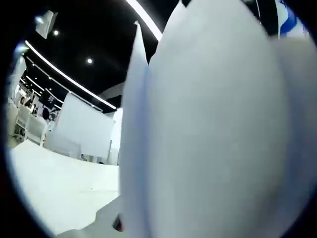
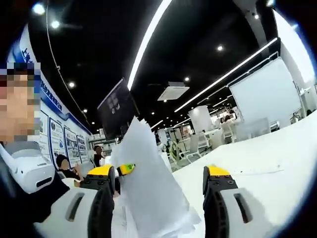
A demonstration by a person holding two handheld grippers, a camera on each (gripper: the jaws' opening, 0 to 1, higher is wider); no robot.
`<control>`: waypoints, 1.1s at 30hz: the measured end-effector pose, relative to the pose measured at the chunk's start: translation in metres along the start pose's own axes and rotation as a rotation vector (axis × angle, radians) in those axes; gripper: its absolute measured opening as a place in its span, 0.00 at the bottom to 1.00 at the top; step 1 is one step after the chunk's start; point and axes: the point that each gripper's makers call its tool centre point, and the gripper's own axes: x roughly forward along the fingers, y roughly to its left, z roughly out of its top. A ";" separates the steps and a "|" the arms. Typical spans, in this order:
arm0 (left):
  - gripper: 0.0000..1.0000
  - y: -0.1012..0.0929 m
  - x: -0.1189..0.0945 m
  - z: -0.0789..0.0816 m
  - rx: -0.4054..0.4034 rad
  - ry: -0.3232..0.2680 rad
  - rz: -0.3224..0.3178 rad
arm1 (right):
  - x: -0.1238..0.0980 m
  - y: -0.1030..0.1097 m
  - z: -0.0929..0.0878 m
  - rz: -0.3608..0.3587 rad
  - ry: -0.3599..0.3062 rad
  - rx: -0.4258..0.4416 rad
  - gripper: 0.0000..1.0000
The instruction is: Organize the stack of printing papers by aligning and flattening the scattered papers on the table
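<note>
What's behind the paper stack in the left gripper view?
The upright paper stack fills most of that view and hides whatever lies behind it. Beside it show the white table, a whiteboard and ceiling light strips. The left tool's jaws are covered.

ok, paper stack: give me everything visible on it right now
The paper stack is plain white printing sheets, held upright off the white table rather than lying flat. In the right gripper view it rises between the right tongs' yellow-tipped fingers, tapering to a ragged top with edges fanned and uneven at the bottom, so it isn't aligned. In the left gripper view the sheets stand very close to the lens, one edge splayed apart on the left.
</note>
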 end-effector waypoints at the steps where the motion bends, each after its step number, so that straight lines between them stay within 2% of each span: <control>1: 0.06 -0.006 0.003 -0.001 0.006 0.019 -0.023 | 0.002 0.002 -0.003 0.010 0.014 -0.010 0.68; 4: 0.06 -0.020 0.014 -0.002 0.020 0.062 -0.074 | 0.006 0.009 -0.012 0.036 0.059 -0.022 0.67; 7: 0.06 -0.031 0.021 -0.003 -0.020 0.079 -0.126 | 0.011 0.015 -0.020 0.063 0.086 -0.037 0.68; 10: 0.06 -0.039 0.029 -0.002 -0.004 0.093 -0.156 | 0.015 0.022 -0.027 0.100 0.101 -0.028 0.68; 16: 0.06 -0.057 0.038 -0.005 -0.034 0.134 -0.243 | 0.017 0.026 -0.029 0.121 0.104 -0.036 0.68; 21: 0.06 -0.067 0.046 -0.009 -0.032 0.152 -0.291 | 0.015 0.029 -0.023 0.149 0.078 -0.020 0.66; 27: 0.06 -0.075 0.052 -0.018 -0.051 0.180 -0.342 | 0.011 0.036 -0.025 0.194 0.079 -0.013 0.63; 30: 0.06 -0.076 0.053 -0.018 -0.059 0.182 -0.351 | 0.008 0.036 -0.027 0.211 0.086 -0.009 0.51; 33: 0.06 -0.072 0.056 -0.019 -0.052 0.183 -0.335 | 0.007 0.033 -0.035 0.213 0.121 -0.097 0.27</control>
